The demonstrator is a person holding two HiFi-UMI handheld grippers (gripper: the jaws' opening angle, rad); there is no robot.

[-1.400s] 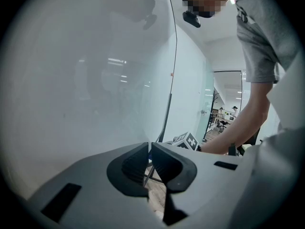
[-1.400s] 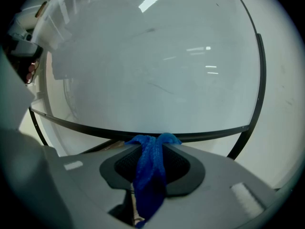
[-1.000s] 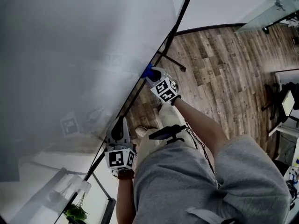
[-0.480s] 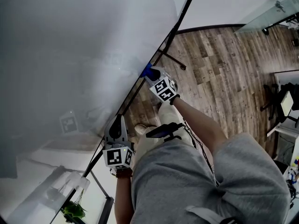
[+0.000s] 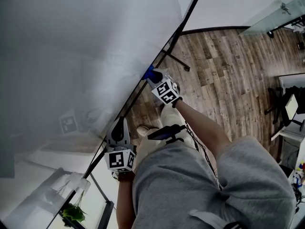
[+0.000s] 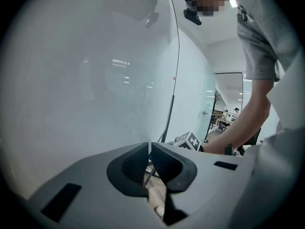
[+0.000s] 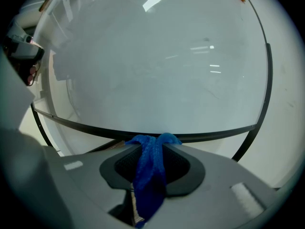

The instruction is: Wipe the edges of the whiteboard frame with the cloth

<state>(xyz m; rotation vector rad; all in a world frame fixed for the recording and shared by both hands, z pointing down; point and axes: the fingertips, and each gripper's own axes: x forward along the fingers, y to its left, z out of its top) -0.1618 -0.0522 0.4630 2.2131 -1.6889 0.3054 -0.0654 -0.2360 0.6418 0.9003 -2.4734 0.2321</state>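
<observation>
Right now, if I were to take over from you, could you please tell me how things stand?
Right gripper: shut on the blue cloth, whose tip meets the whiteboard frame.
Left gripper: fingers together, empty, close to the same frame edge.
Done: cannot tell how much frame is wiped.
Left: run the cloth along this edge, then the others.

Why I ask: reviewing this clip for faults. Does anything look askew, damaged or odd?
Nothing stands out. The right gripper holds the blue cloth at the whiteboard frame; the left gripper is shut and empty. The whiteboard shows no damage.
</observation>
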